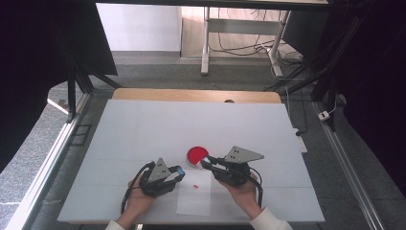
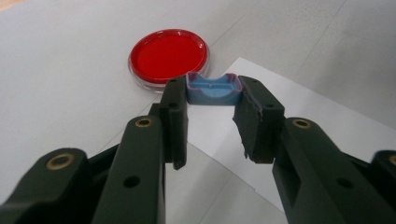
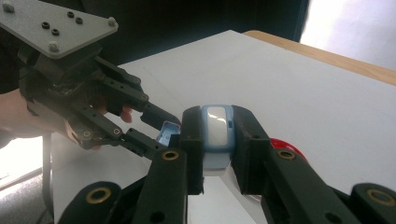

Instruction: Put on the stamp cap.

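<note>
My left gripper [image 2: 214,91] is shut on a small blue open-topped piece [image 2: 214,94], pinched at its two ends by the tips. In the high view the left gripper [image 1: 180,171] sits at the front, over the left edge of a white paper sheet [image 1: 195,199]. My right gripper [image 3: 217,133] is shut on a small blue block with a white face [image 3: 217,122]. The right gripper [image 1: 206,163] points left beside a round red dish [image 1: 196,154]. In the right gripper view, the left gripper [image 3: 161,130] and its blue piece [image 3: 167,129] are close by.
A tiny red bit [image 1: 195,185] lies on the paper. The white table top [image 1: 143,129] stretches away behind the dish, with a wooden edge [image 1: 191,95] at the back. Dark frames and cables stand beyond the table.
</note>
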